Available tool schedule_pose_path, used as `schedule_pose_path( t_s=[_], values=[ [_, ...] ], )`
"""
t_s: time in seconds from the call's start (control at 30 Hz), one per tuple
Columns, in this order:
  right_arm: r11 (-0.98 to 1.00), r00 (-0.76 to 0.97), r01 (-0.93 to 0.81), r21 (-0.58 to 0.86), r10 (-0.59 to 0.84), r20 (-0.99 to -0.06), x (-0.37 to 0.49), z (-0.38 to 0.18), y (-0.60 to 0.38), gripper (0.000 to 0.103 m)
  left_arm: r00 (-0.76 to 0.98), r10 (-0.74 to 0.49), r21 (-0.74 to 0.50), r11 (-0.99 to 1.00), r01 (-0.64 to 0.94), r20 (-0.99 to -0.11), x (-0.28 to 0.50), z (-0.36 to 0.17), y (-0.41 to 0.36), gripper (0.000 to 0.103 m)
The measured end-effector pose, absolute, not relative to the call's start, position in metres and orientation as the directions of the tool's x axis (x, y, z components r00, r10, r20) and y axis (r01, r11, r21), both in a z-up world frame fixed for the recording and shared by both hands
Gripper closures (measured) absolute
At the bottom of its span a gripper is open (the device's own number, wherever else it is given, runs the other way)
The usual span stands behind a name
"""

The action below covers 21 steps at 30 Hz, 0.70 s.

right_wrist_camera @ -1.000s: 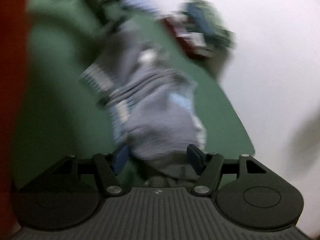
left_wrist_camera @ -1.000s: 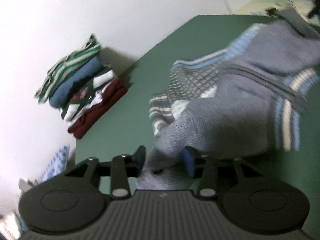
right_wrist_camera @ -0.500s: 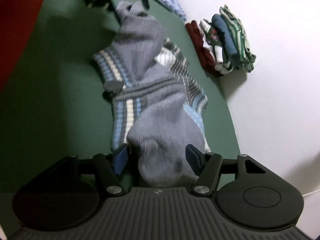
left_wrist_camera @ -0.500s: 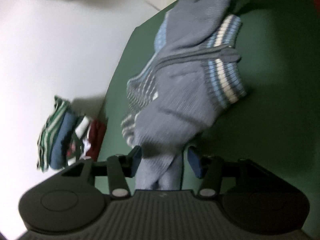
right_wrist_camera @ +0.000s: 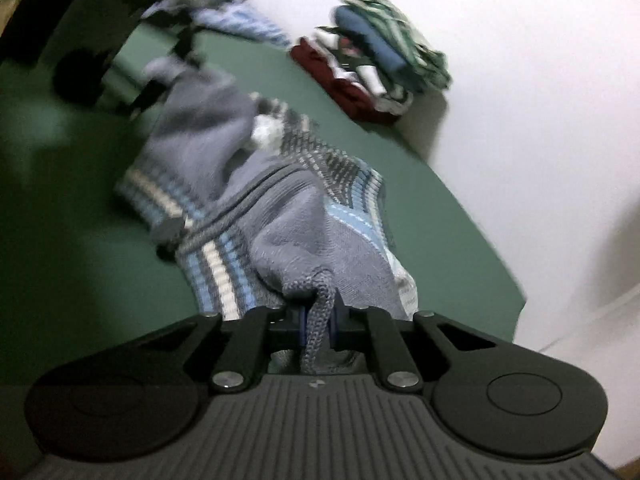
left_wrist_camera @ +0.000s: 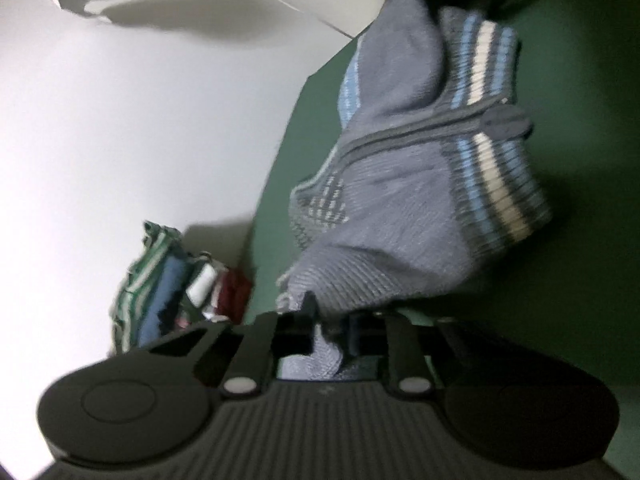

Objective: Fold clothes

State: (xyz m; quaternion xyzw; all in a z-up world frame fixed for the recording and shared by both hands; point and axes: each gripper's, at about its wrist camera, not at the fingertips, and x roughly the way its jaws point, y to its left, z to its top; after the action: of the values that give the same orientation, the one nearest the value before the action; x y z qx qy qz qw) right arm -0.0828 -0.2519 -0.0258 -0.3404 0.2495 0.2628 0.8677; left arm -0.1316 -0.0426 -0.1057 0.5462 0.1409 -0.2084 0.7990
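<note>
A grey knitted sweater (left_wrist_camera: 400, 200) with blue and cream striped bands lies crumpled on the green table (left_wrist_camera: 580, 120). My left gripper (left_wrist_camera: 330, 328) is closing, and its jaws pinch one end of the knit, which bunches between the pads. In the right wrist view the same sweater (right_wrist_camera: 304, 232) stretches away from my right gripper (right_wrist_camera: 318, 324). Its jaws are closing too, squeezing a narrow fold of grey knit. The far end of the sweater rises toward a dark blurred shape at the top of each view.
A stack of folded clothes (right_wrist_camera: 376, 64), green-striped, blue, white and maroon, sits at the table's edge against the white wall (left_wrist_camera: 120, 120). A blue checked cloth (right_wrist_camera: 240, 24) lies beyond it. Bare green table (right_wrist_camera: 60, 240) spreads on the sweater's other side.
Both grippers' jaws, wide apart around the knit in the earlier frames, have come together and now pinch it. Both wrist views have rolled, and the sweater is pulled longer between the two ends.
</note>
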Motion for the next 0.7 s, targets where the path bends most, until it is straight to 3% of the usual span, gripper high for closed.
schedule_pose_path(
  t_s=[0.17,0.27,0.43,0.7],
  values=[
    [0.834,0.735,-0.524,-0.173,0.341,-0.586,-0.067,0.003,-0.275,0.094,0.836,-0.197,0.678,0.505,0.535,-0.512,-0.125,-0.079,-0.041,0.088],
    [0.872,0.762,-0.472,-0.127,0.331,-0.557,-0.067,0.013,-0.28,0.094,0.861,-0.201,0.635,0.601,0.484,-0.466,-0.12,-0.053,-0.04,0.088],
    [0.898,0.805,-0.426,-0.105,0.323,-0.498,-0.072,0.035,-0.285,0.094,0.901,-0.196,0.461,0.805,0.373,-0.387,-0.106,0.009,-0.018,0.089],
    [0.912,0.862,-0.36,0.198,0.407,-0.303,-0.089,0.094,-0.32,0.094,0.961,-0.176,0.29,0.928,0.234,-0.214,-0.123,0.093,0.021,0.089]
  ],
)
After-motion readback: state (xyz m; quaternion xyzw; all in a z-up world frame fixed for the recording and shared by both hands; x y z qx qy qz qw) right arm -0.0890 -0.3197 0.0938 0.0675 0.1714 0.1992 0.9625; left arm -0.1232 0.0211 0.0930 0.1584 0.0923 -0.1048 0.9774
